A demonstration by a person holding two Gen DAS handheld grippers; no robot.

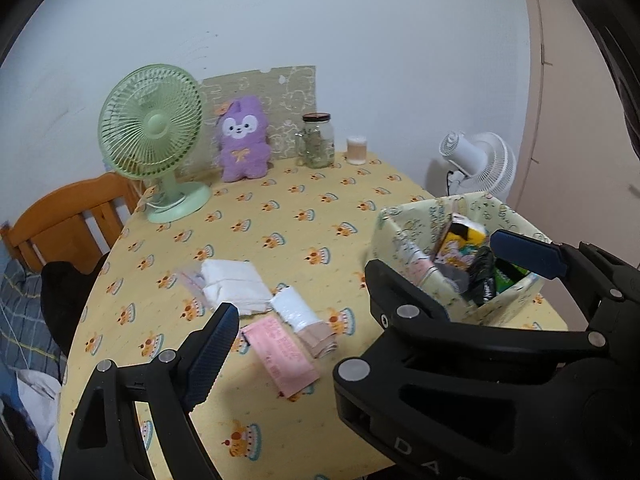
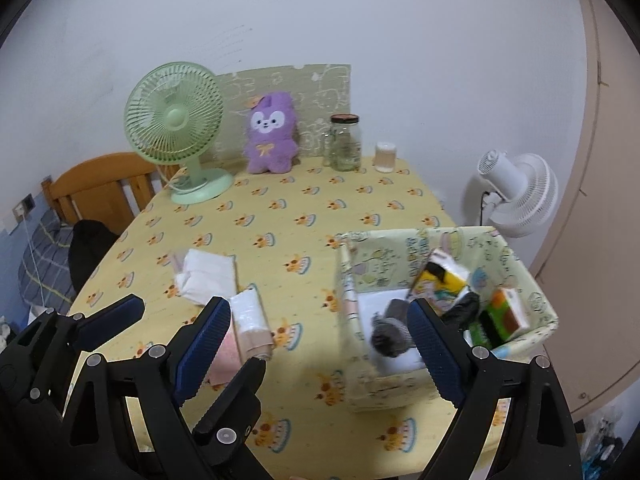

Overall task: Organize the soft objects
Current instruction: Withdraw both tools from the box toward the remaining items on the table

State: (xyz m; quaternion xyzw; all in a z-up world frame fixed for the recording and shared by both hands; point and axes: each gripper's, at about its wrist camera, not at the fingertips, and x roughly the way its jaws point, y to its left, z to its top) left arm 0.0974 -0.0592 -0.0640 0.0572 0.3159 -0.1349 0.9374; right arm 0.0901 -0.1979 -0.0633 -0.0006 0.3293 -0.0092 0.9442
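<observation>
On the yellow cake-print tablecloth lie a folded white cloth, a white wrapped roll, a beige folded piece and a pink packet. A fabric box at the right holds tissue packs, a grey sock and a black item. A purple plush leans at the back. My left gripper hovers open above the pink packet. My right gripper is open beside it, over the box's left wall. The two grippers overlap; both hold nothing.
A green desk fan stands back left, with a glass jar and a small cup by the wall. A white fan stands off the table's right edge. A wooden headboard and bedding lie to the left.
</observation>
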